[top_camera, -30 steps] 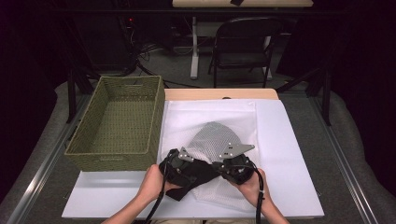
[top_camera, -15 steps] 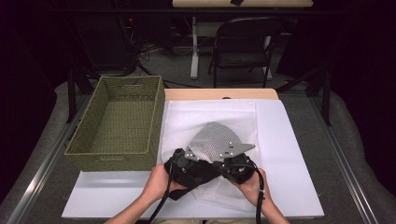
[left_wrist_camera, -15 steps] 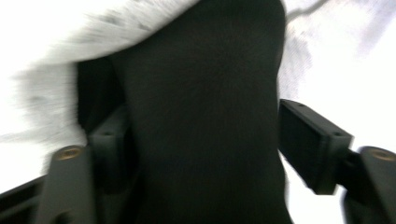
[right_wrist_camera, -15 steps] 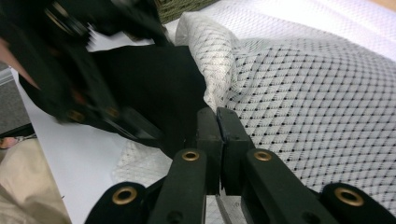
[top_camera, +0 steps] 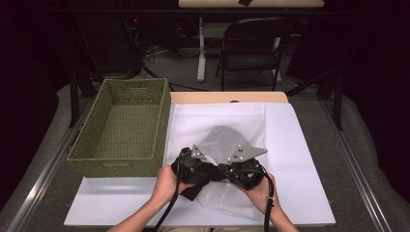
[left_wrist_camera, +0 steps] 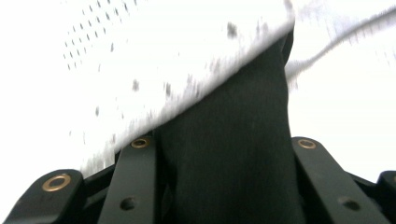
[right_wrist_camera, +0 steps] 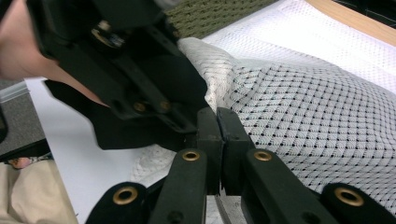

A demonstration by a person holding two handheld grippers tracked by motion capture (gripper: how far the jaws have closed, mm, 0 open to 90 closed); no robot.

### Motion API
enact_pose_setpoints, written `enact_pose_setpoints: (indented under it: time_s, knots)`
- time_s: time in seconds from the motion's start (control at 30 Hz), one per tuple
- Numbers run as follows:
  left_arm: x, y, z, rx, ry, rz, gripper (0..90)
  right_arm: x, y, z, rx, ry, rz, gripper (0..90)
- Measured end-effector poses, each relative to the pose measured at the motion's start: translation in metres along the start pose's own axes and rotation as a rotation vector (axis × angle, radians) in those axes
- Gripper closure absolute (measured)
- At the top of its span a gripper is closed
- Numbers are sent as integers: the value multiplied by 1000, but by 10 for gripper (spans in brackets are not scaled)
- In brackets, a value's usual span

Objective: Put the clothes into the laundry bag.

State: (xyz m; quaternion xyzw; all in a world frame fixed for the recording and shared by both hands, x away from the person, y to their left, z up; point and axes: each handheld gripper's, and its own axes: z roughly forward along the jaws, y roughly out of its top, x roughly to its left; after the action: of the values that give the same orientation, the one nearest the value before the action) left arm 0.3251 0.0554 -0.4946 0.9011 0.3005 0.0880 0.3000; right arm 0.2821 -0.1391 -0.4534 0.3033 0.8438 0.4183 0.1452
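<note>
Our right claw (right_wrist_camera: 218, 135) has its two black jaws pressed tight together, and from the right claw view it looks as though the edge of the white mesh bag (right_wrist_camera: 303, 121) is nipped between the tips, though the pinch point itself is too cramped for us to be sure. Our left claw (left_wrist_camera: 224, 154) has just been closing its jaws, and in the left claw view a fold of black cloth (left_wrist_camera: 233, 154) stands between them, filling the gap from jaw to jaw, with the mesh bag's pale edge (left_wrist_camera: 187, 70) draped across it towards eleven o'clock. Out from there in the high view we have the left claw (top_camera: 193, 169) and the right claw (top_camera: 244, 173) almost nose to nose at the near middle of the surface (top_camera: 300, 145), our hands wrapped around them from six o'clock. The mesh bag (top_camera: 225, 145) humps up just beyond the claws at twelve o'clock and spills back under them towards us, and the black cloth (top_camera: 196, 189) pokes out below the left claw at six o'clock. A white sheet covers the surface under it all. Further out, at about ten o'clock from the claws, sits the green woven basket (top_camera: 121, 159), just beside the bag's flat far portion, and well beyond at twelve o'clock a dark chair (top_camera: 251, 48) stands on the floor.
</note>
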Motion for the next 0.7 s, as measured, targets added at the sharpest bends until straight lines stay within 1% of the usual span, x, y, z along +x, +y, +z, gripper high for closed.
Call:
enact_pose_setpoints:
  time_s: [0.07, 0.13, 0.17, 0.2, 0.23, 0.27, 0.37, 0.43, 0.5, 0.57, 0.6, 0.67, 0.7]
  knots:
    - [1, 0, 9, -12, 5, -23, 597, 0, -1, 1, 9, 4, 4, 888]
    - [4, -3, 20, -1, -5, -34, 564, -2, -4, 5, 27, 11, 11, 888]
    - [5, -6, 23, 9, -12, -34, 528, -3, -7, 8, 40, 11, 14, 888]
    - [5, -7, 24, 10, -16, -26, 508, -4, -9, 9, 51, 13, 19, 888]
    - [6, -9, 24, 16, -18, -19, 484, -4, -11, 10, 55, 12, 22, 888]
    - [6, -10, 23, 16, -18, -18, 440, -6, -12, 11, 57, 13, 22, 888]
    - [9, -13, 15, 26, -13, -3, 341, -7, -12, 9, 52, 9, 25, 888]
    - [11, -16, 9, 37, -16, -3, 288, -6, -12, 9, 51, 6, 22, 888]
    - [12, -19, 1, 42, -7, -5, 240, -7, -12, 8, 52, 4, 22, 888]
    - [12, -22, -8, 41, -8, -6, 204, -9, -12, 8, 54, 1, 23, 887]
    - [11, -23, -13, 35, 6, 3, 188, -9, -13, 9, 54, 2, 28, 888]
    - [9, -27, -21, 25, 3, 1, 165, -9, -13, 8, 54, -1, 30, 887]
    - [7, -29, -25, 23, 2, 8, 155, -9, -13, 8, 54, -1, 29, 888]
